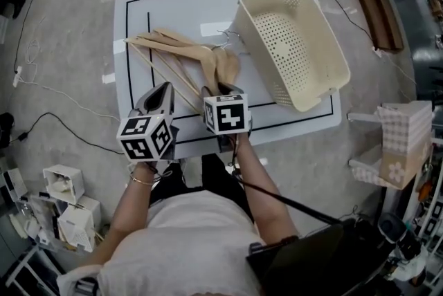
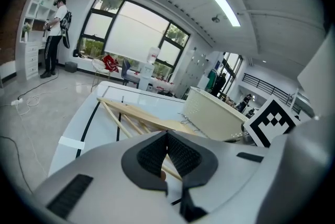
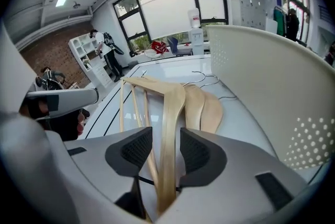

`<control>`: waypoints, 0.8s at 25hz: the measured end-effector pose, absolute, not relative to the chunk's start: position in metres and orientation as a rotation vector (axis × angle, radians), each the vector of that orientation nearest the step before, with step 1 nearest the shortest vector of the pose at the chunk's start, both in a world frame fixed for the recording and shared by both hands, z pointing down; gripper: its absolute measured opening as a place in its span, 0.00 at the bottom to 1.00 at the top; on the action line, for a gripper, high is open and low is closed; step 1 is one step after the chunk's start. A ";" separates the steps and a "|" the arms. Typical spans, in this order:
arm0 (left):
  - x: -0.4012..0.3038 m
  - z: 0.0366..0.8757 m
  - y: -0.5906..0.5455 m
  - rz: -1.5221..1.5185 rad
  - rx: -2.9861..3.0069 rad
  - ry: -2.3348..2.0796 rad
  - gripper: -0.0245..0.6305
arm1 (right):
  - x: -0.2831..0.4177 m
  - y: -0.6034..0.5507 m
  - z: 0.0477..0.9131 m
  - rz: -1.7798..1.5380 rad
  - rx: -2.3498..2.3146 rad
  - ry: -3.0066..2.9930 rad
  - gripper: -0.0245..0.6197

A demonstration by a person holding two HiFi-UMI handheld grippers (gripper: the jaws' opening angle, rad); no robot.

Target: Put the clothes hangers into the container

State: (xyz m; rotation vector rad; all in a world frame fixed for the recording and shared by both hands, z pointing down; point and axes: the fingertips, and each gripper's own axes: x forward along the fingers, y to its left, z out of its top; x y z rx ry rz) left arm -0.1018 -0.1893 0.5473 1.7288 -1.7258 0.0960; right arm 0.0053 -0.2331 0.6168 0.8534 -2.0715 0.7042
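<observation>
Hangers (image 1: 197, 56), wooden, lie heaped on the counter (image 1: 173, 7) just beside the container (image 1: 304, 32), on its left as you look down, all outside it. The container sits tilted. Your right gripper (image 3: 166, 147), the nearer to the container, has its jaws apart astride one hanger arm, pads not pressing it. Your left gripper (image 2: 167, 139), farther off, is closed, tips meeting above a thin hanger rod.
</observation>
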 end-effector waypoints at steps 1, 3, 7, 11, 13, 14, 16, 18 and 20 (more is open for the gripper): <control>-0.101 0.549 -0.190 0.095 1.720 -1.728 0.04 | 0.004 -0.234 0.619 0.699 0.836 -2.065 0.30; -0.101 0.550 -0.191 0.094 1.708 -1.736 0.04 | 0.002 -0.235 0.623 0.701 0.809 -2.050 0.30; -0.102 0.550 -0.193 0.092 1.694 -1.750 0.04 | -0.005 -0.237 0.630 0.704 0.783 -2.041 0.30; -0.104 0.549 -0.189 0.105 1.686 -1.758 0.04 | -0.009 -0.228 0.635 0.711 0.763 -2.000 0.22; -0.105 0.549 -0.186 0.112 1.683 -1.761 0.04 | -0.009 -0.225 0.636 0.724 0.762 -1.986 0.21; -0.105 0.549 -0.185 0.116 1.681 -1.761 0.04 | -0.009 -0.225 0.636 0.732 0.764 -1.985 0.21; -0.105 0.550 -0.184 0.125 1.677 -1.760 0.04 | -0.009 -0.225 0.637 0.744 0.769 -1.984 0.20; -0.105 0.547 -0.182 0.130 1.680 -1.757 0.04 | -0.007 -0.225 0.636 0.734 0.778 -1.974 0.20; -0.105 0.541 -0.179 0.132 1.690 -1.754 0.04 | -0.003 -0.222 0.633 0.714 0.788 -1.965 0.20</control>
